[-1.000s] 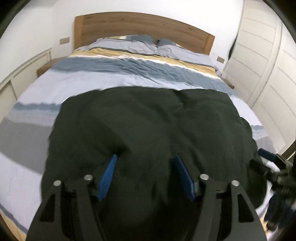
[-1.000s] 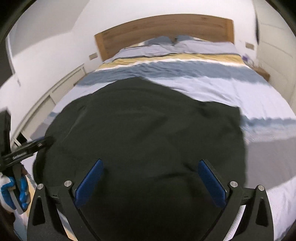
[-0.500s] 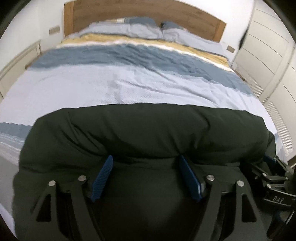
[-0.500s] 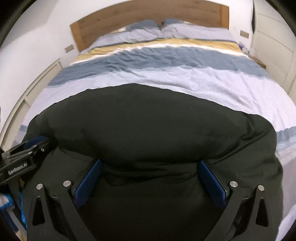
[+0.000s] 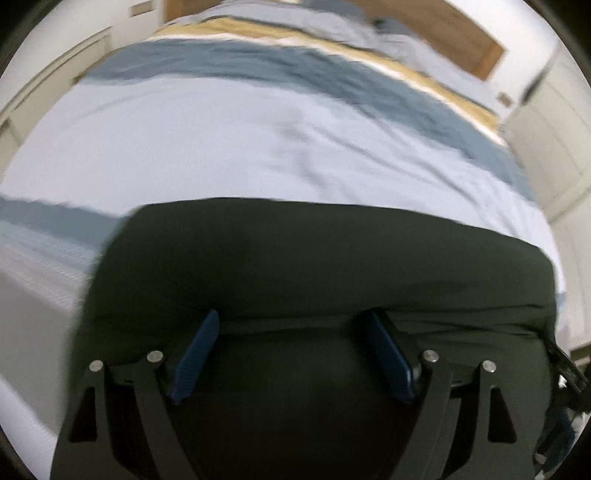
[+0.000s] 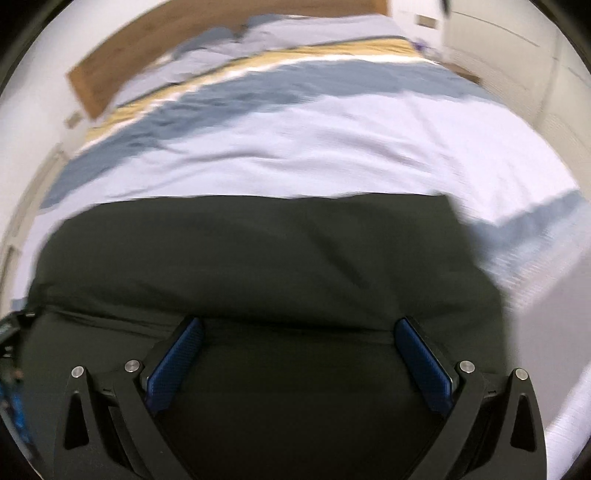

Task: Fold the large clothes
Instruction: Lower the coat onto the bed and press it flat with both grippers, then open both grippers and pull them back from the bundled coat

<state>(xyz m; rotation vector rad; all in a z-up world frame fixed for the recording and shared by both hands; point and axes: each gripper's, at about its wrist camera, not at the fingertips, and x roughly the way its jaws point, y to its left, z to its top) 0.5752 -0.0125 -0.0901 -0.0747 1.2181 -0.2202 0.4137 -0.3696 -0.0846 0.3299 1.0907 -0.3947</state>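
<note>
A large dark green garment (image 5: 314, 258) lies on the bed, doubled over with a rounded fold along its far side; it also shows in the right wrist view (image 6: 258, 258). My left gripper (image 5: 291, 328) is open, its blue pads spread wide just over the garment's near layer. My right gripper (image 6: 297, 332) is open too, pads wide apart above the same cloth. The right gripper's body shows at the left wrist view's right edge (image 5: 569, 369). Neither gripper pinches cloth as far as I can see.
The bed (image 5: 221, 140) has a striped cover in pale lilac, blue-grey and yellow, with pillows (image 6: 288, 33) and a wooden headboard (image 6: 166, 48) at the far end. White wardrobe doors (image 5: 554, 155) stand to the right of the bed.
The garment's far edge has come over toward me, making a shorter folded shape. Both grippers moved forward and tilted down over it. Both stayed open.
</note>
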